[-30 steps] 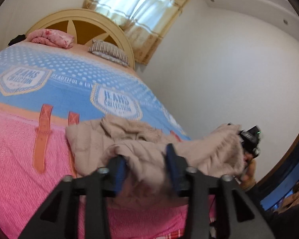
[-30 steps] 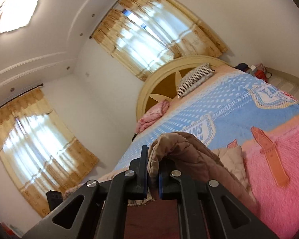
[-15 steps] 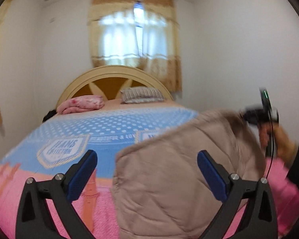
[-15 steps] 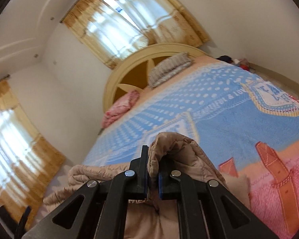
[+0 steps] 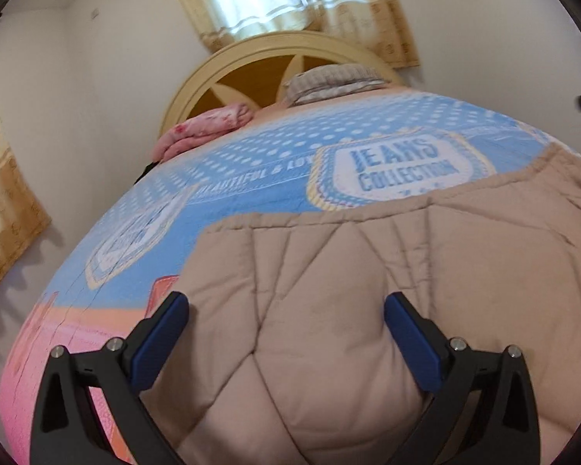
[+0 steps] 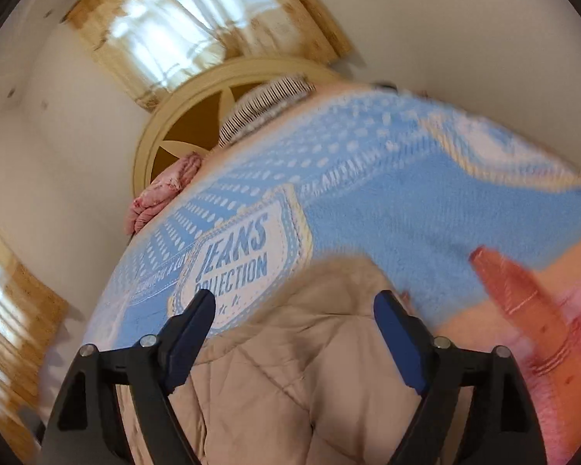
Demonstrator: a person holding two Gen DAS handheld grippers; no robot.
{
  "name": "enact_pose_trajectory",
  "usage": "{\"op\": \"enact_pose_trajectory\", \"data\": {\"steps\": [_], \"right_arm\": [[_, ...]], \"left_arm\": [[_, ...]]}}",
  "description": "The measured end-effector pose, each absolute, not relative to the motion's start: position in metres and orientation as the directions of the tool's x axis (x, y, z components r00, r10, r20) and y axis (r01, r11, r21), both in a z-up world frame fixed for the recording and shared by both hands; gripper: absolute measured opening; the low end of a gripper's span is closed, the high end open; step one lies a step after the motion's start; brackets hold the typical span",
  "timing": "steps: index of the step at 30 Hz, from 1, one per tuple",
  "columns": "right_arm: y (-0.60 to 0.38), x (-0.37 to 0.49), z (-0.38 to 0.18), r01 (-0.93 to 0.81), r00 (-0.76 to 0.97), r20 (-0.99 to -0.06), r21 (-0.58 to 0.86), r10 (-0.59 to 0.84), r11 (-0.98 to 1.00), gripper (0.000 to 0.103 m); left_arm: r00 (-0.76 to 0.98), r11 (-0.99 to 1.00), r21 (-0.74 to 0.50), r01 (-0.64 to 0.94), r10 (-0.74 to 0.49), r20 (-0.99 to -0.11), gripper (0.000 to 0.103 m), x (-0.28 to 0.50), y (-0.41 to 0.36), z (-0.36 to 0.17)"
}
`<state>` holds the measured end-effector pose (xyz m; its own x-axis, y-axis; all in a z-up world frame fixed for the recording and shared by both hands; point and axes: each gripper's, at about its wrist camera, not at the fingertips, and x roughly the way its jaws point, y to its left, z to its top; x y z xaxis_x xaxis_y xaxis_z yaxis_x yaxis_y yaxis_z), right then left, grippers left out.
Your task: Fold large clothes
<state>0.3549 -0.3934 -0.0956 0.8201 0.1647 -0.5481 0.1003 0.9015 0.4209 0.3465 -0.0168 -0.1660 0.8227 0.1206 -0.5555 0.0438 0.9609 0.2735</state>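
Both grippers — left, right — spread over jacket.

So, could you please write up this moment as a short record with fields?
garment: beige quilted jacket, spread on the bed
surface: blue and pink blanket with "JEANS COLLECTION" badges
left hand-held gripper: open, over the jacket, gripping nothing
right hand-held gripper: open, over the jacket's edge, gripping nothing
head of bed: striped pillow, pink bundle, arched headboard
image quality: right wrist view blurred
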Motion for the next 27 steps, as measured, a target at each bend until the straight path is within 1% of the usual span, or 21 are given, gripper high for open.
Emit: {"op": "enact_pose_trajectory", "data": {"steps": [2, 3, 4, 5, 6, 9, 11, 16, 27], "right_arm": [[-0.366, 0.348, -0.088, -0.004, 0.815, -0.536, 0.375, 0.22, 0.927, 0.081], [-0.342, 0.347, -0.087, -0.086, 0.789, -0.553, 0.329, 0.266, 0.94, 0.073], [-0.328, 0.346, -0.088, -0.125, 0.773, -0.568, 0.301, 0.283, 0.945, 0.068], [-0.307, 0.347, -0.093, -0.185, 0.743, -0.592, 0.265, 0.311, 0.946, 0.059], [-0.293, 0.35, -0.1, -0.222, 0.717, -0.614, 0.249, 0.33, 0.943, 0.058], [-0.272, 0.361, -0.131, -0.236, 0.656, -0.687, 0.205, 0.312, 0.95, 0.058], [-0.271, 0.367, -0.149, -0.221, 0.649, -0.703, 0.19, 0.289, 0.957, 0.058], [-0.278, 0.374, -0.168, -0.203, 0.642, -0.709, 0.208, 0.29, 0.957, 0.058], [-0.275, 0.375, -0.18, -0.191, 0.641, -0.712, 0.214, 0.287, 0.958, 0.058]], "left_arm": [[0.819, 0.955, 0.293, 0.046, 0.132, -0.558, 0.103, 0.345, -0.02, -0.168], [0.815, 0.952, 0.301, 0.047, 0.137, -0.563, 0.103, 0.351, -0.021, -0.171], [0.812, 0.951, 0.304, 0.051, 0.138, -0.567, 0.103, 0.35, -0.021, -0.171], [0.806, 0.95, 0.307, 0.061, 0.135, -0.577, 0.103, 0.351, -0.022, -0.172], [0.798, 0.949, 0.308, 0.069, 0.133, -0.588, 0.103, 0.357, -0.023, -0.175], [0.773, 0.954, 0.288, 0.08, 0.124, -0.623, 0.103, 0.371, -0.024, -0.182], [0.758, 0.961, 0.262, 0.086, 0.108, -0.644, 0.103, 0.376, -0.021, -0.187], [0.741, 0.964, 0.246, 0.096, 0.095, -0.665, 0.103, 0.385, -0.022, -0.194], [0.72, 0.972, 0.212, 0.099, 0.077, -0.69, 0.103, 0.391, -0.022, -0.202]]}}
